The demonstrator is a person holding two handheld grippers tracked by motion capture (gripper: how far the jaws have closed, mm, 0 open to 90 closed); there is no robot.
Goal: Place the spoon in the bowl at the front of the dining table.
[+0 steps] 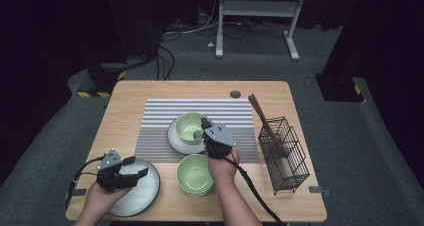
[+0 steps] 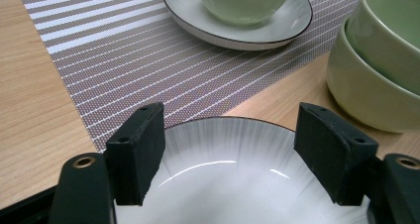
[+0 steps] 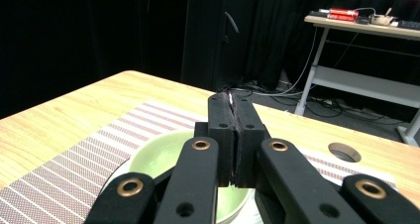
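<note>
My right gripper point(image 1: 205, 124) point(image 3: 233, 105) is shut, its jaws pressed flat together above the pale green bowl point(image 1: 189, 126) point(image 3: 158, 159) that sits on a white saucer point(image 1: 176, 142) point(image 2: 277, 28) on the striped placemat point(image 1: 160, 116). A thin pale sliver shows at the tip of the jaws; I cannot tell what it is. My left gripper point(image 1: 134, 169) point(image 2: 230, 149) stands open over the white plate point(image 1: 142, 191) point(image 2: 228, 184) at the front left, with nothing between its pads. Two stacked green bowls point(image 1: 195, 174) point(image 2: 371, 75) sit near the front edge between my hands.
A black wire basket point(image 1: 286, 153) stands at the table's right side with brown chopsticks point(image 1: 262, 118) leaning out of it. A round cable hole point(image 1: 235, 94) point(image 3: 345, 152) lies near the far edge. Bare wood surrounds the placemat point(image 2: 148, 60).
</note>
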